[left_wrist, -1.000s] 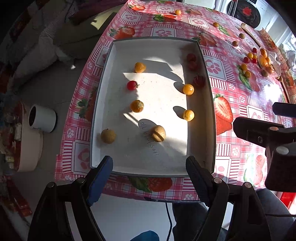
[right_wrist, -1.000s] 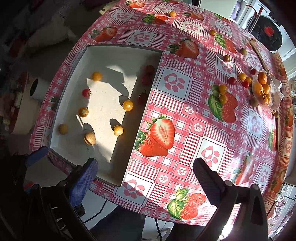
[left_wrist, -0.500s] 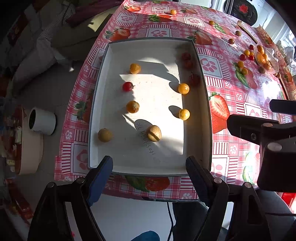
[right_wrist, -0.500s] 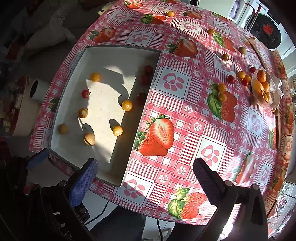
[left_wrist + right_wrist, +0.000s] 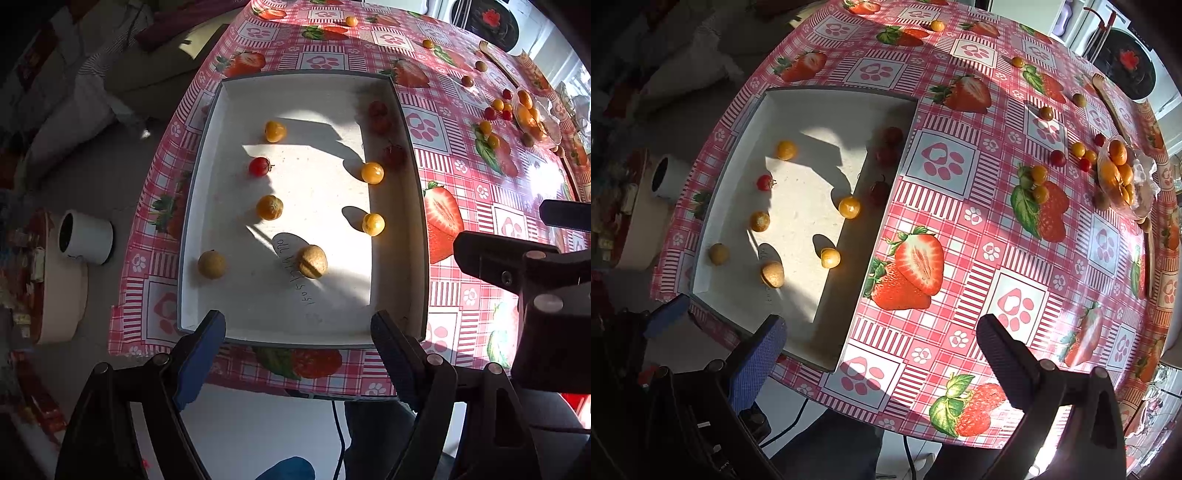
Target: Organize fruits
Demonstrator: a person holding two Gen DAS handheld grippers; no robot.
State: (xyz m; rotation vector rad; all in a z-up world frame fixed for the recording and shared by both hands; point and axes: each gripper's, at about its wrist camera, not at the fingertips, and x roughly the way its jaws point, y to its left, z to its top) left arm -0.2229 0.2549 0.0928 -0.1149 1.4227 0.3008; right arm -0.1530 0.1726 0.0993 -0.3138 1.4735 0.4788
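Observation:
A white tray (image 5: 207, 206) with a grey rim sits on the strawberry-print tablecloth; it also shows in the right wrist view (image 5: 827, 332). It holds several small fruits: orange ones (image 5: 372, 172), a red tomato (image 5: 259, 166), brown ones (image 5: 312, 261), and dark red ones in shadow by the right wall (image 5: 393, 153). More loose fruits (image 5: 1039, 173) lie on the cloth at the far right. My left gripper (image 5: 297, 356) is open and empty, above the tray's near edge. My right gripper (image 5: 881, 354) is open and empty, above the near table edge.
A clear dish (image 5: 1137, 184) of orange fruits stands at the far right of the table. A white cup (image 5: 85, 237) stands on the floor to the left. The right gripper's body (image 5: 524, 266) shows at the right of the left wrist view.
Both grippers have pulled back and up a little from the table, so the tray and cloth look slightly smaller and farther. Nothing was picked up; both stay open.

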